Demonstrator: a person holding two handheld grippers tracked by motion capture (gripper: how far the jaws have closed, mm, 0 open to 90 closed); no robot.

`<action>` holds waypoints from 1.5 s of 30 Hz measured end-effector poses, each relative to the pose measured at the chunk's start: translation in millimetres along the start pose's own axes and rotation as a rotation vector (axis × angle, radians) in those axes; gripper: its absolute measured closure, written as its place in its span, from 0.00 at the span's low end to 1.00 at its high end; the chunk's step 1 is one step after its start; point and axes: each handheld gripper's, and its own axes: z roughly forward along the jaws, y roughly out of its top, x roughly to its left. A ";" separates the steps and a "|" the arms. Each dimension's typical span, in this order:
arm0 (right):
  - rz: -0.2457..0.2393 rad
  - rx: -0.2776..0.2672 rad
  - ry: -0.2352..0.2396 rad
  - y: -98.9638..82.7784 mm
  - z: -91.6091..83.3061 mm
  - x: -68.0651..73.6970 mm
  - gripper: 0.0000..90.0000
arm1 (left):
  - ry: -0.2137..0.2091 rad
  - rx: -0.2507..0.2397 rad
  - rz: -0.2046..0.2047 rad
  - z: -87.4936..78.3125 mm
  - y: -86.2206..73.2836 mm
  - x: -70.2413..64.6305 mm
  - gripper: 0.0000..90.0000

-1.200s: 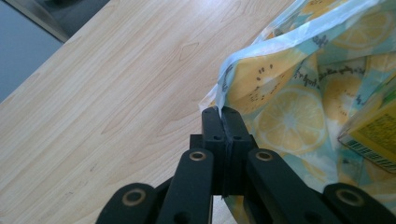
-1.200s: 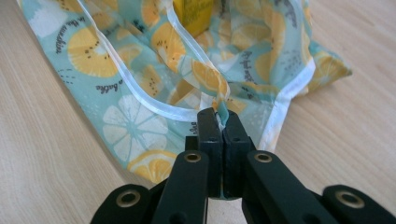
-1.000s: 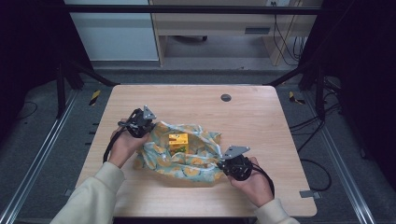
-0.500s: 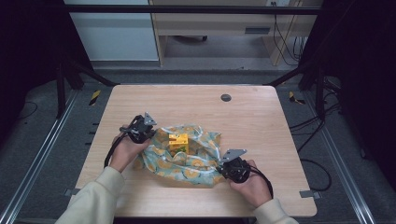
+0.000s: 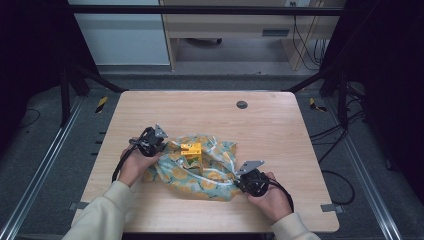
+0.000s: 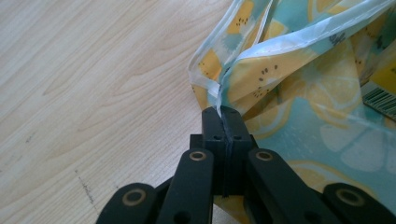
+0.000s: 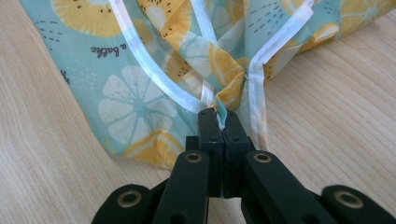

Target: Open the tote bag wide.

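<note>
Both grippers pinching lemon-print bag
L gripper (image 6: 223,114) & R gripper (image 7: 220,116) clamped on hems of bag (image 5: 200,167), at 9 and 4 o'clock; thin, floppy, slippery fabric, so grip the seams.

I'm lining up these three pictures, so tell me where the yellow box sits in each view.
High view: the yellow box stands mid-table on the lemon-print bag.
Left gripper view: its barcoded corner shows at the right edge.
Right gripper view: not in it.
Shared landmark: the bag's white trim.
</note>
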 end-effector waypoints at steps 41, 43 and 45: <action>0.010 0.046 -0.011 -3.0 4.1 -3.2 1.00 | 0.007 0.032 -0.032 15.3 -10.9 2.6 1.00; 0.011 0.046 -0.012 -3.0 4.0 -3.2 1.00 | 0.006 0.034 -0.031 15.5 -10.9 2.6 1.00; 0.008 0.046 -0.013 -3.0 4.0 -3.1 1.00 | 0.007 0.034 -0.030 15.4 -10.9 2.4 1.00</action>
